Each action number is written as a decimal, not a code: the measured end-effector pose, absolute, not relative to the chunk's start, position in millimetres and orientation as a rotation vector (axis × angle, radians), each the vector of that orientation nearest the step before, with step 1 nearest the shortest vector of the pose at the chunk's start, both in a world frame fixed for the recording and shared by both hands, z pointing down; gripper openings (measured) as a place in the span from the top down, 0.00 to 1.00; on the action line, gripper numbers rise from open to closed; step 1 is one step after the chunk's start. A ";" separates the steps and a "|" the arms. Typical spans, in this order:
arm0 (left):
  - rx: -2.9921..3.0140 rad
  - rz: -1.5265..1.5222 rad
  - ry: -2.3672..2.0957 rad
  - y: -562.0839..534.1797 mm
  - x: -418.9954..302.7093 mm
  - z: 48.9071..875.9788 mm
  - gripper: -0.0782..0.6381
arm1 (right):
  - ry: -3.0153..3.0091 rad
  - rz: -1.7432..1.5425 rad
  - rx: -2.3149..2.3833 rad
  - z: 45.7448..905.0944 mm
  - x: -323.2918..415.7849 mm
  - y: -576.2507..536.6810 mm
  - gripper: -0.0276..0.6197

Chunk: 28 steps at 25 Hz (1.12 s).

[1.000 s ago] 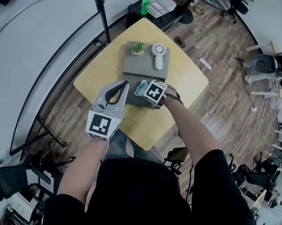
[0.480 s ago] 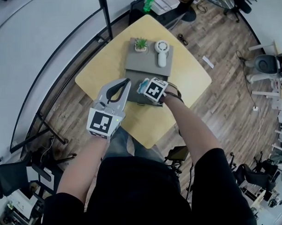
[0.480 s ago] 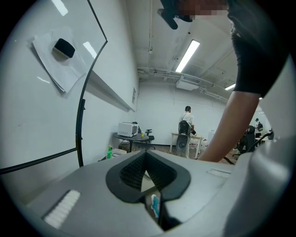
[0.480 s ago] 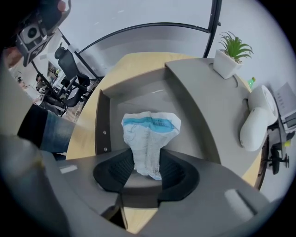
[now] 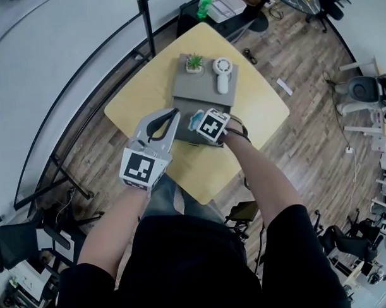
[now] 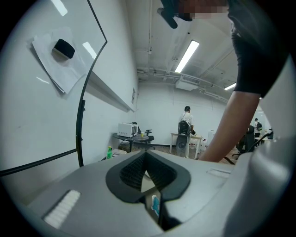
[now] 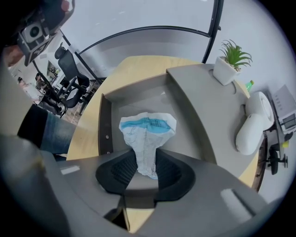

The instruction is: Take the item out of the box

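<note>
An open grey box (image 7: 105,125) sits on the yellow table (image 5: 255,116). Inside it lies a white and blue diaper (image 7: 148,132), also seen as a light patch (image 5: 194,120) in the head view. My right gripper (image 7: 146,159) points straight down into the box. Its jaws have just been closing, and the pads now pinch the diaper's near end. Its marker cube (image 5: 212,125) hides the fingertips in the head view. My left gripper (image 5: 174,113) hovers at the box's left edge, shut with nothing in it (image 6: 145,155).
The box's flat grey top (image 7: 208,106) carries a small potted plant (image 7: 230,60) and a white handheld fan (image 7: 253,122). A black pole (image 5: 145,22) rises behind the table. Wooden floor and office chairs (image 5: 361,87) surround it.
The head view has shifted a little, so the table sits slightly further right. Both grippers keep their places over the box.
</note>
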<state>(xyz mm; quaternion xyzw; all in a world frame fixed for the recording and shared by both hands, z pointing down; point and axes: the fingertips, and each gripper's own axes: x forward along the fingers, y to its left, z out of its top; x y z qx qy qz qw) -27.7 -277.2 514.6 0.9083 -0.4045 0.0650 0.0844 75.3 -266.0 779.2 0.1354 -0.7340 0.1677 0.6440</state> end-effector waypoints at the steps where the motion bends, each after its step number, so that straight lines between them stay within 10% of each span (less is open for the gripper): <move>1: 2.704 0.196 -1.206 -277.0 -27.8 514.3 0.89 | -1.676 0.376 0.315 777.3 75.1 -267.6 0.78; 28: 2.834 0.081 -1.182 -285.0 -0.9 458.7 0.89 | -1.978 0.014 0.612 564.4 62.0 -281.3 0.78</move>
